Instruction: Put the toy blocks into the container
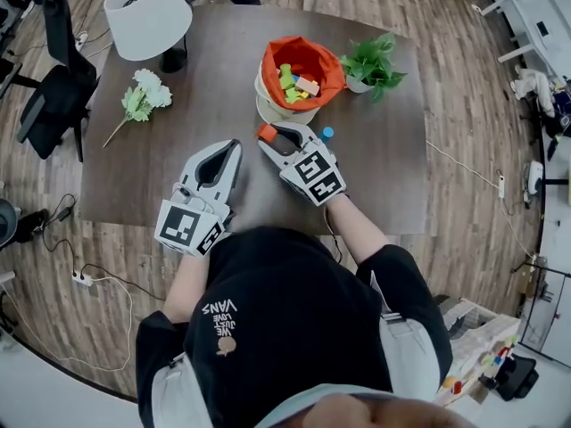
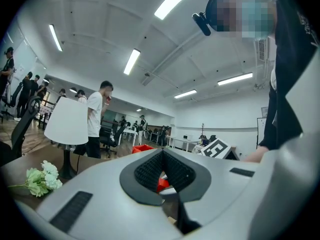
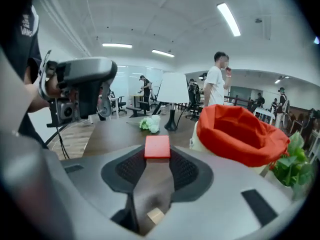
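My right gripper (image 1: 268, 135) is shut on a red block (image 1: 266, 132), held just in front of the container (image 1: 268, 105), a cream tub lined with orange-red cloth. In the right gripper view the red block (image 3: 157, 147) sits pinched between the jaw tips, with the container (image 3: 240, 134) close on the right. Several coloured blocks (image 1: 297, 85) lie inside the container. A blue block (image 1: 327, 133) rests on the table beside the right gripper. My left gripper (image 1: 235, 145) hovers over the table to the left, shut and empty, its jaw tips (image 2: 162, 151) meeting.
A white lamp (image 1: 147, 16) and a pale flower sprig (image 1: 143, 96) stand at the table's far left. A potted plant (image 1: 373, 65) sits right of the container. A small tan piece (image 3: 155, 215) lies on the brown table (image 1: 134, 185) under the right gripper. A black chair (image 1: 53, 87) stands left.
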Tool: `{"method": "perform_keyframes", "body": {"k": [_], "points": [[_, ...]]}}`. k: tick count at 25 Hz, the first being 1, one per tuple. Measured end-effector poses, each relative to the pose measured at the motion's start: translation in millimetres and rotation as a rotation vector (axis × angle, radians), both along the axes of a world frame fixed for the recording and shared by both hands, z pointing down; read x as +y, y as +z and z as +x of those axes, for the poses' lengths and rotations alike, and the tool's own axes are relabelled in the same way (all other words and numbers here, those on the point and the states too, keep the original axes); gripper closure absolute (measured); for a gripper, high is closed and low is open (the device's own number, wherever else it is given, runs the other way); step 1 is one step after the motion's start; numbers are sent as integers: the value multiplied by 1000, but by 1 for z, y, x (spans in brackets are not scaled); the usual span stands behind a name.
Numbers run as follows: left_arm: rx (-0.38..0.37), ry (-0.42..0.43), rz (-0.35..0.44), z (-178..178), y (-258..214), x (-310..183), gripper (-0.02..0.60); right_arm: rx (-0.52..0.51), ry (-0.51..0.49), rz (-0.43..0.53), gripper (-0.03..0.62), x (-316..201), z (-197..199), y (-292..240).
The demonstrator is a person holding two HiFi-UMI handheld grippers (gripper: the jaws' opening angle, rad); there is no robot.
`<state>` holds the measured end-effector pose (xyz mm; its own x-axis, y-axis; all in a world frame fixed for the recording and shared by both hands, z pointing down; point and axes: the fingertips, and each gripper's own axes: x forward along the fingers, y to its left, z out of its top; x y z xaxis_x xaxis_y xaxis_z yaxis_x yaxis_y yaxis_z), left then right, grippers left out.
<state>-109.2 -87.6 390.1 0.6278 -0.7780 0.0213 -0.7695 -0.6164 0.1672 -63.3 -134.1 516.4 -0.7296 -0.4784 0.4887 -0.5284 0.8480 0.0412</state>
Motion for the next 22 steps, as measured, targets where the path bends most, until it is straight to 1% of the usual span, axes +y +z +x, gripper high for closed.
{"method": "perform_keyframes", "body": {"k": [9,22], "points": [[6,53,3,16,0,-1,571,-102,71,110,442,7,23,-58],[-2,146,13,49,-4,0,571,-224,198,231,442,31,74,-116]]}}
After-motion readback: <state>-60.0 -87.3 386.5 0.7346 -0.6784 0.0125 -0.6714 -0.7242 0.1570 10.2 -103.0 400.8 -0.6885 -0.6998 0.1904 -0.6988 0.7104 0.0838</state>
